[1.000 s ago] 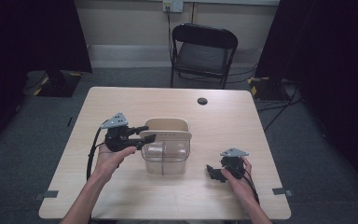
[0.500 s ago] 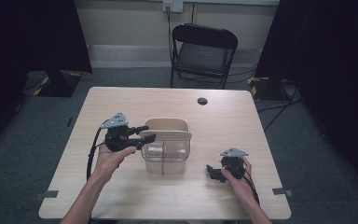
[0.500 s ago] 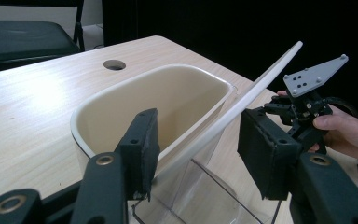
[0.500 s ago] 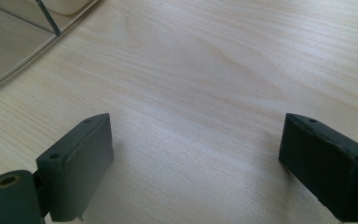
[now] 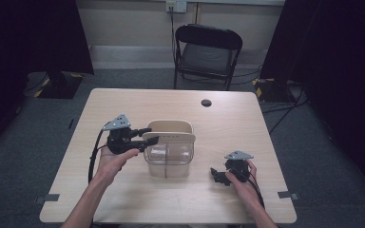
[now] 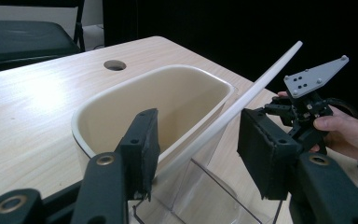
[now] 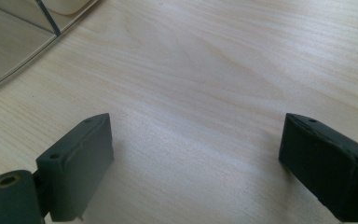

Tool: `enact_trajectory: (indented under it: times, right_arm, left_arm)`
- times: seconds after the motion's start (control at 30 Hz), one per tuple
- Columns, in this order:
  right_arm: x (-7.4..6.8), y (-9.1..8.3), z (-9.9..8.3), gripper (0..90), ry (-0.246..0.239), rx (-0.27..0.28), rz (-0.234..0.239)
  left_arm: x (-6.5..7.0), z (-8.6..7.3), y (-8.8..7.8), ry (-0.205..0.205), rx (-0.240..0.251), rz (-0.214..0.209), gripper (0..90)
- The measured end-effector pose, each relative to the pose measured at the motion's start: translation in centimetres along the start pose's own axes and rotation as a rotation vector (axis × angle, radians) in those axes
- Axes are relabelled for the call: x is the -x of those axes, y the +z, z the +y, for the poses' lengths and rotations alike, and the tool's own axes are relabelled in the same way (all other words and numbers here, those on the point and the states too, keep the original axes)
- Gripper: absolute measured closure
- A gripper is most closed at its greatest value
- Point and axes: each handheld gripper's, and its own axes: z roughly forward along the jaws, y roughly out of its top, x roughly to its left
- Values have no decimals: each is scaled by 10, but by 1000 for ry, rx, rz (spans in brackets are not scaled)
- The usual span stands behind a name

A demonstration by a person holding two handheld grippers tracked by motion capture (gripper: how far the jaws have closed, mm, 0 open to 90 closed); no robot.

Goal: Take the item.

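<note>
My left claw [image 5: 148,135] gripped the cream lid [image 5: 169,137], lifted askew off the clear container [image 5: 168,161], not yet set aside; my right claw [image 5: 217,175] rested wide.

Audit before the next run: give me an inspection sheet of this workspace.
Surface: light wooden table, bare apart from a cable hole near the far edge.
Job's things: clear container at the centre, cream tub seated in it, lid tilted up across it.
Clutter: nothing seen.
Grippers: left gripper shut about the lid's low end at the tub's rim; right gripper open, low over the table, right of the container.
Cables: a black cable trails from each gripper along the forearm.
Surroundings: black folding chair behind the table, wall socket, dark curtains.
</note>
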Motion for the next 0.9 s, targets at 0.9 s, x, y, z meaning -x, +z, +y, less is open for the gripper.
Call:
enact_trajectory:
  times: [0.9]
  right_arm:
    - [0, 0, 0, 93, 0, 0, 0]
  left_arm:
    - [-1, 0, 0, 2, -1, -3, 487]
